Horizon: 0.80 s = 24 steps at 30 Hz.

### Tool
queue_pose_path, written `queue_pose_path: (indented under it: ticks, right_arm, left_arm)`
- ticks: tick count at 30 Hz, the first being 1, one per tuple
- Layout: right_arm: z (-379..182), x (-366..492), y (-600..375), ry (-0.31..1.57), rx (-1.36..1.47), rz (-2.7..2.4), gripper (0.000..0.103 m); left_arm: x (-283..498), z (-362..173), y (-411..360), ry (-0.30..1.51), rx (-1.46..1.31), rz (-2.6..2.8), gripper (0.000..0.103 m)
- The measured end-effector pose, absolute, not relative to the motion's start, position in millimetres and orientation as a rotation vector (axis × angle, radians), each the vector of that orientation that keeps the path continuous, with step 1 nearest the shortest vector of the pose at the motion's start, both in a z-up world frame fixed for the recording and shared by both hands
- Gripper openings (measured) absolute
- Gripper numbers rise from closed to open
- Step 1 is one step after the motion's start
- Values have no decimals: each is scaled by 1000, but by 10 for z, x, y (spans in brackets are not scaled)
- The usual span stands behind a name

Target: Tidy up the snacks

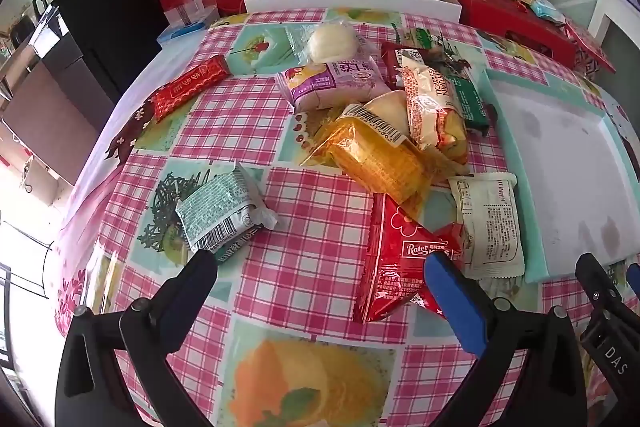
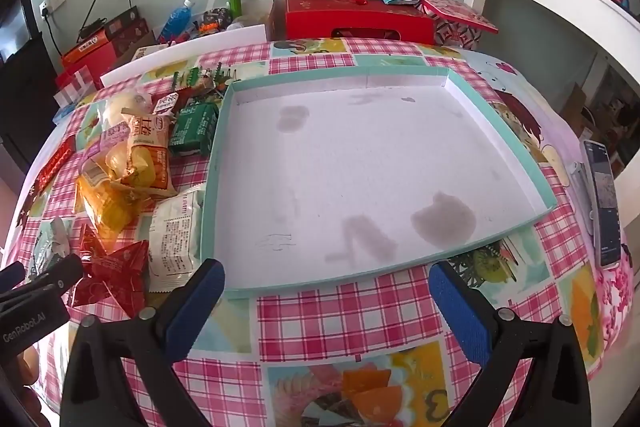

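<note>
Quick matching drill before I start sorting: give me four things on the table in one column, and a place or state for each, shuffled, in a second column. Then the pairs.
Things:
1. teal-rimmed tray
2. orange-gold packet
3. long red bar
4. phone

Places or states:
A. lying apart at the pile's far left
B. holding no snacks, stained inside
C. on top of the snack pile
D. at the table's right edge, beyond the tray

Pairs: 1-B, 2-C, 3-A, 4-D
</note>
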State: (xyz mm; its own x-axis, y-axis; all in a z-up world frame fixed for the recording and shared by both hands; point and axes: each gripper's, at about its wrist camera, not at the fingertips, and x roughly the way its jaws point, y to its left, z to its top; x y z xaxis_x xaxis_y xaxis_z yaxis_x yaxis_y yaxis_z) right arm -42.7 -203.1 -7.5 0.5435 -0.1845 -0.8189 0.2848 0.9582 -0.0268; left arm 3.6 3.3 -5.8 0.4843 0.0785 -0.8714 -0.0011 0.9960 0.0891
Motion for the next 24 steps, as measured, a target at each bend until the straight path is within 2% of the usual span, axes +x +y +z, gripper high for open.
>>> queue_pose_path:
  ticks: [24]
  right_arm:
    - [-69,-431,-2036,958,113,-277,103]
  left_arm:
    - [57,-57,80,1076,58,68,103]
